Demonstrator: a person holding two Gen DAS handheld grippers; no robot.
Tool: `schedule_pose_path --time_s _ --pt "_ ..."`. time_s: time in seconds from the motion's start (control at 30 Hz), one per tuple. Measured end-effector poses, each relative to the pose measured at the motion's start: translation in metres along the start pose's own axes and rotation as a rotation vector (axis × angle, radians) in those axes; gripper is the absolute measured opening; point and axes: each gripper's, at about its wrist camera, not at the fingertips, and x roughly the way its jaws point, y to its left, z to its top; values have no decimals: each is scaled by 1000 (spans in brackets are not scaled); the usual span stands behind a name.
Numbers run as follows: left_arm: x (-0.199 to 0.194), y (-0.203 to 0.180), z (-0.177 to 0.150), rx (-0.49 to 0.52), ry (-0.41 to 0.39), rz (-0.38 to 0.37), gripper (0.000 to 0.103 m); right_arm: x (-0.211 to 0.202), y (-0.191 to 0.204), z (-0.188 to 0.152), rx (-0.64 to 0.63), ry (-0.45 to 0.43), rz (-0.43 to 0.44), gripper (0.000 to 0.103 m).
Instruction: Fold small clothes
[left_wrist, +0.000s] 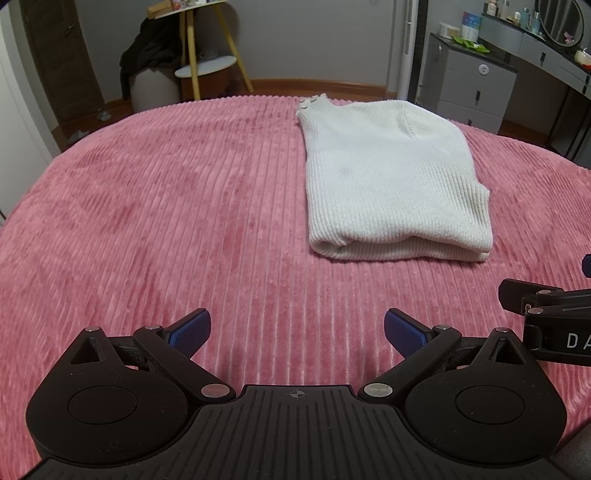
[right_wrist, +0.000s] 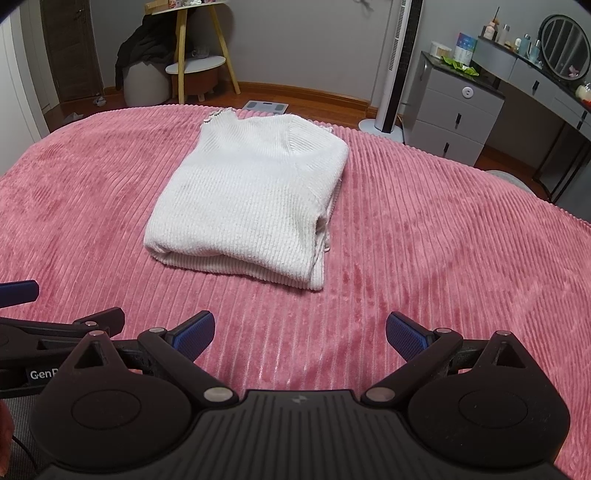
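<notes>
Folded white sweater (left_wrist: 391, 177) lies on the pink ribbed bedspread (left_wrist: 166, 206); both grippers are clear of it, holding nothing.

Left gripper (left_wrist: 297, 330): jaws spread wide, blue pads (left_wrist: 190, 328) apart with only bedspread between them; it sits low at the near edge of the bed, the sweater well ahead and to its right. Sweater: folded into a compact rectangle, doubled edge toward the grippers, scalloped collar at the far end near the bed's far edge, a faint grey mark on the top layer. Right gripper (right_wrist: 299, 330): jaws likewise wide apart and empty, the sweater (right_wrist: 251, 192) ahead and slightly to its left. The two grippers sit just beside each other, each showing at the edge of the other's view.
</notes>
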Motion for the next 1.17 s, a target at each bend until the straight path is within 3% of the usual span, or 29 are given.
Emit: schedule_pose_path --time_s 1.17 --pt "-1 0 -3 18 -14 -20 103 -4 3 3 -18 -6 -16 99"
